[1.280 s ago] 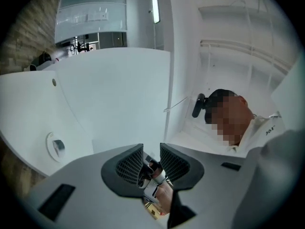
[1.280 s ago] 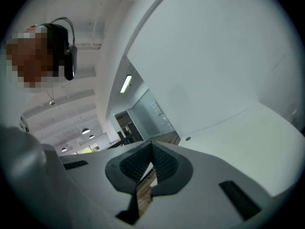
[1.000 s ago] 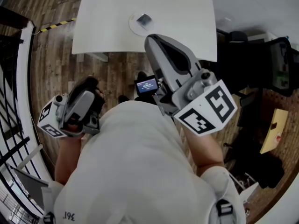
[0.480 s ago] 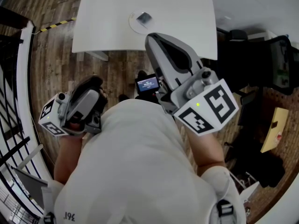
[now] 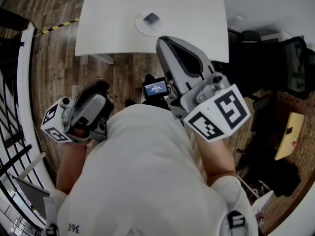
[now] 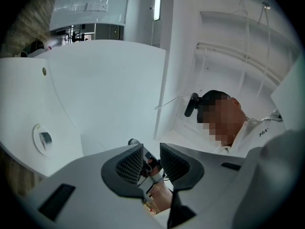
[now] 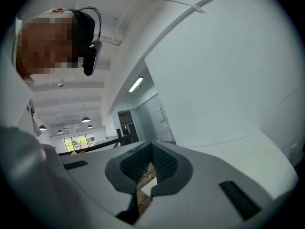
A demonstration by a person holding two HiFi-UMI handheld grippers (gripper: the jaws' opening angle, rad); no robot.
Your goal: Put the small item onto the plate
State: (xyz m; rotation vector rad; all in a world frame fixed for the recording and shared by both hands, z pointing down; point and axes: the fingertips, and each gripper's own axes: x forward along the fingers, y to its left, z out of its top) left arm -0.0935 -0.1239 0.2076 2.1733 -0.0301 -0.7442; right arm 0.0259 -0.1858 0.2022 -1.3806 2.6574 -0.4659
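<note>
Two claws hang back from the worktop [image 5: 197,14], likely because the job looks done: the small grey item [image 5: 151,19] lies on the white plate [image 5: 140,27] in the worktop's middle. The left claw [image 6: 151,159] is a bit apart and empty; the right claw [image 7: 151,165] is closed on nothing. The item is too tiny to name.

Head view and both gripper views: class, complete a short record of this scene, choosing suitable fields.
Surface: white rectangular table
Dish: round white plate, near the table's edge
Object: small grey item, lying on the plate
Left gripper: fingers apart, nothing between them
Right gripper: fingers together, empty
Task state: item already on the plate
</note>
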